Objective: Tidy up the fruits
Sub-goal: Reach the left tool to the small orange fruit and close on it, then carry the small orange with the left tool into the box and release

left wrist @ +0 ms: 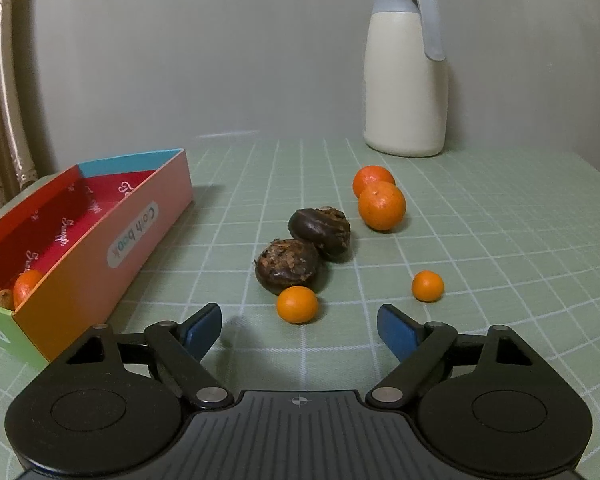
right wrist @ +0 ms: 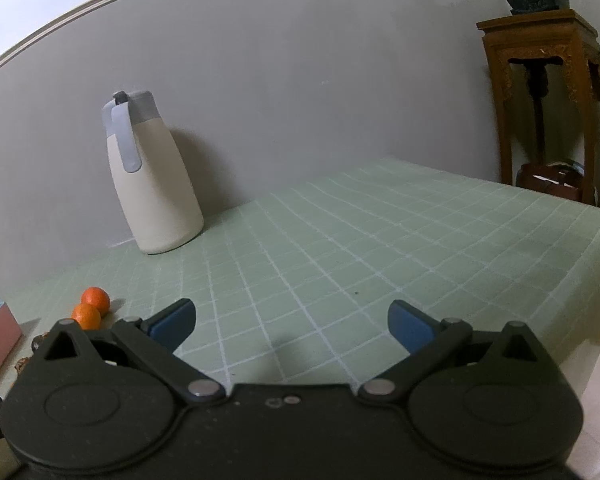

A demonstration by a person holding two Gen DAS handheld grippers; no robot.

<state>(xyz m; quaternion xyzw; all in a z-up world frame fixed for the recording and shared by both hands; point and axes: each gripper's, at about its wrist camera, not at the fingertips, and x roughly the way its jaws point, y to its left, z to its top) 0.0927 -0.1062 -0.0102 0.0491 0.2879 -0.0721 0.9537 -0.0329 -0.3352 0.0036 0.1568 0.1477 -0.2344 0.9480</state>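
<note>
Surface (left wrist: 480, 240): green grid, broad bare room to the right. Box (left wrist: 112, 240) at left edge, long axis running away toward wall. Oranges (left wrist: 381, 206) mid-surface. Left claw (left wrist: 299, 326) released, empty; right claw (right wrist: 292, 326) released, empty.

Just ahead of the left gripper (left wrist: 299, 330), nearly between its fingertips, lies a small orange (left wrist: 297, 304). Behind that fruit two chestnuts (left wrist: 287, 266) sit touching each other. Farther ahead and right, two larger oranges (left wrist: 381, 205) rest one behind the other. Another small orange (left wrist: 427, 286) lies ahead to the right. The box (left wrist: 100, 256) stands left, fruit inside. The jug (left wrist: 406, 76) stands far ahead, against the wall.
</note>
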